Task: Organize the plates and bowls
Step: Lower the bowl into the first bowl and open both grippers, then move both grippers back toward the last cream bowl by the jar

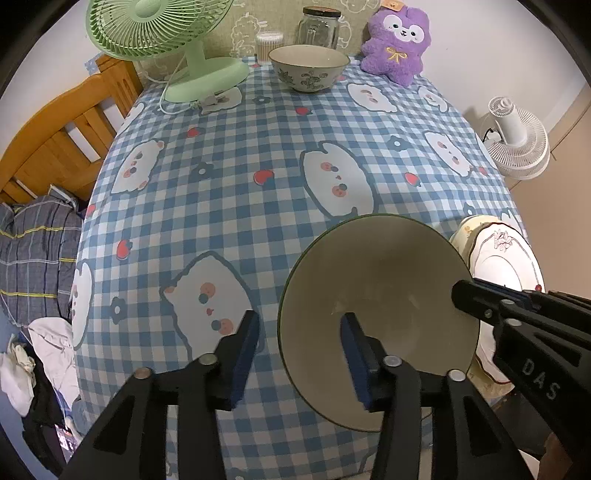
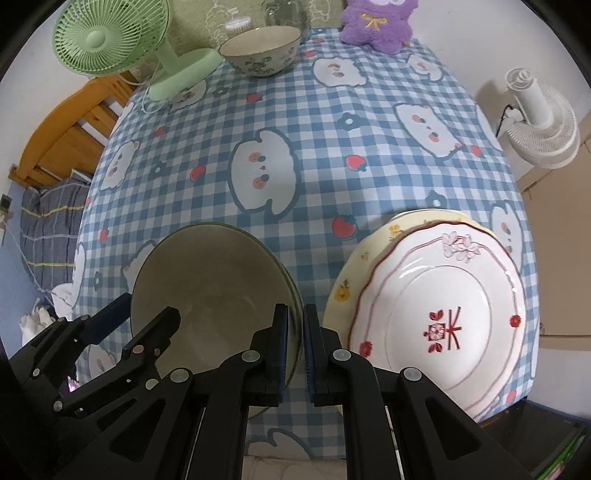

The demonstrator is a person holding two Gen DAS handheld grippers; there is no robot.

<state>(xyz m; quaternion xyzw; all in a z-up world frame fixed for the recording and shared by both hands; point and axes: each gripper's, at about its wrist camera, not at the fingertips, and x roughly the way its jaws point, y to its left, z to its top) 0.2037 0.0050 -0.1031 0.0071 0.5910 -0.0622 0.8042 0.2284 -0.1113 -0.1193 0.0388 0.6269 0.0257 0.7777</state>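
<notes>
A green-rimmed cream bowl (image 1: pixel 376 295) (image 2: pixel 214 280) sits at the table's near edge. My left gripper (image 1: pixel 301 332) is open and straddles its left rim, one finger inside, one outside. My right gripper (image 2: pixel 295 328) is shut on the bowl's right rim; it also shows in the left wrist view (image 1: pixel 465 295). A white plate with red pattern (image 2: pixel 439 314) lies stacked on a yellow floral plate (image 2: pixel 354 269) at the near right. A flower-patterned bowl (image 1: pixel 308 68) (image 2: pixel 260 50) stands at the far edge.
A green desk fan (image 1: pixel 162 37), a glass jar (image 1: pixel 319 26), a cotton swab tub (image 1: pixel 269 44) and a purple plush toy (image 1: pixel 397 40) line the back of the checked tablecloth (image 1: pixel 258 147). A wooden bed frame (image 1: pixel 66 136) is left, a white fan (image 1: pixel 517 140) right.
</notes>
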